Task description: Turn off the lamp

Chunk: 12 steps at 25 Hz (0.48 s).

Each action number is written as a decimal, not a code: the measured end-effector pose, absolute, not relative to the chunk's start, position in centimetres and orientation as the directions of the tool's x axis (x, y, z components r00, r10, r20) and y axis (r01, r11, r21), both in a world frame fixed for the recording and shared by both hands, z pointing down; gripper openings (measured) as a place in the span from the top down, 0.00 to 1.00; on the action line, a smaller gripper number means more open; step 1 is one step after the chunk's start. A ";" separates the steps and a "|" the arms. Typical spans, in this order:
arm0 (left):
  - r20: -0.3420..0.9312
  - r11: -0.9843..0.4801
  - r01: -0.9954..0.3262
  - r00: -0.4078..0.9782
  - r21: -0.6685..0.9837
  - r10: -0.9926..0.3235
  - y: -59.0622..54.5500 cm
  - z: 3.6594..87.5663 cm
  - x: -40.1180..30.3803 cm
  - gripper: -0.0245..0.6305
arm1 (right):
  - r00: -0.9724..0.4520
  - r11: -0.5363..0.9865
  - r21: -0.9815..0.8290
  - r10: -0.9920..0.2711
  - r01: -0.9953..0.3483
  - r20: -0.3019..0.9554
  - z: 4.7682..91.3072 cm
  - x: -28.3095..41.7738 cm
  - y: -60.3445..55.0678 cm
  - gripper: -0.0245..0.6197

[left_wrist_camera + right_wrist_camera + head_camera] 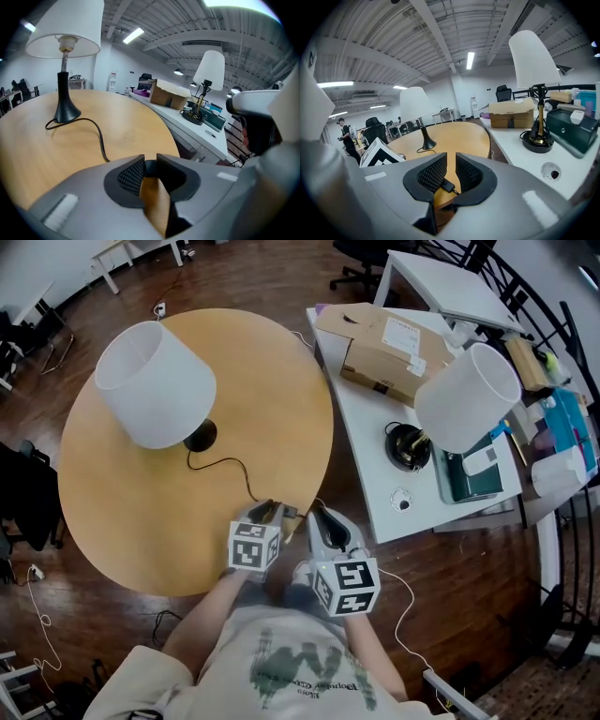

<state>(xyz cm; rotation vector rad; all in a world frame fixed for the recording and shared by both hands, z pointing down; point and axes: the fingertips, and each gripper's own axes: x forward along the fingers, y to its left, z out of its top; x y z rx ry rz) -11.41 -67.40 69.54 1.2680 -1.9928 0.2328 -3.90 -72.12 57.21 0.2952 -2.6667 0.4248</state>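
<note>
Lamp point(155, 381) sits far left on table point(112, 521): prob. light, top-heavy, so no shoving. Cord point(220, 463) limp. Left tongs point(271, 512) narrow gap, nothing clearly held. Switch point(446, 185) small, hard; pinch sides. Right tongs point(316, 518) narrow, empty, switch just ahead.

A table lamp point(155, 381) is placed on the far left part of the round table point(281, 371), and its cord point(223, 462) is led toward the near edge. To the right a desk point(361, 456) is found, on which a second lamp point(466, 397) is set nearer than a cardboard box point(384, 345).
</note>
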 end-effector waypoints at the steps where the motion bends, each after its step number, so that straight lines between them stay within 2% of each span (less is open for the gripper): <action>1: 0.673 0.495 -0.838 -0.231 0.230 -0.703 -67.4 69.6 -11.4 0.84 | -0.889 0.931 -0.249 -0.139 -0.268 0.436 57.2 -3.9 -72.2 0.88; 12: 0.626 0.519 -0.820 -0.277 0.243 -0.729 -66.9 67.4 -11.8 0.84 | -0.892 0.937 -0.254 -0.111 -0.241 0.438 57.2 -3.5 -71.7 0.88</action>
